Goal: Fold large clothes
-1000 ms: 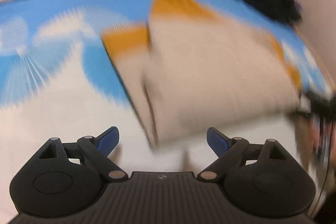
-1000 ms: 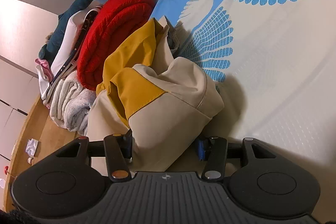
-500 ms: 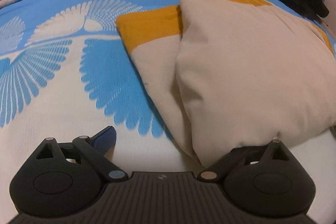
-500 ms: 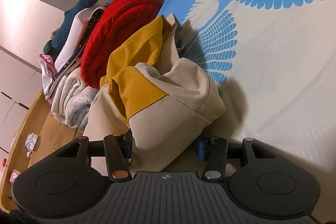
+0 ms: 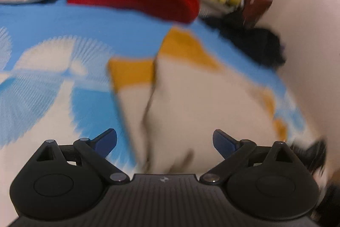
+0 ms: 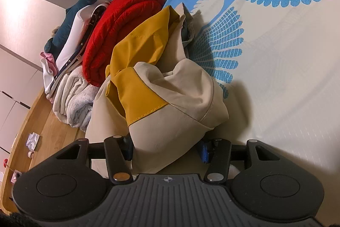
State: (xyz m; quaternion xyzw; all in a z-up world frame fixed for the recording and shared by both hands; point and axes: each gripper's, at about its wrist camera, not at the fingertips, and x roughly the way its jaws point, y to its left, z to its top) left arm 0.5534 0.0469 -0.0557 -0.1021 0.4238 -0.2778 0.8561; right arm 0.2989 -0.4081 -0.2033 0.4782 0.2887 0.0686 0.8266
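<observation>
Two claws, one job: my left claw [image 5: 164, 138] has backed off wide and empty from the folded jacket [image 5: 191, 103] on the bed [image 5: 42, 88]; my right claw [image 6: 167, 147] clamps its edge, ready to tidy.

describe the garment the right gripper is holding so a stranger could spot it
On the bed with the blue-and-white bird-print cover, look beside the rolled red quilted blanket. The bunched cream fabric jacket lies there, clamped in the right gripper. Only it has mustard-yellow panels.
</observation>
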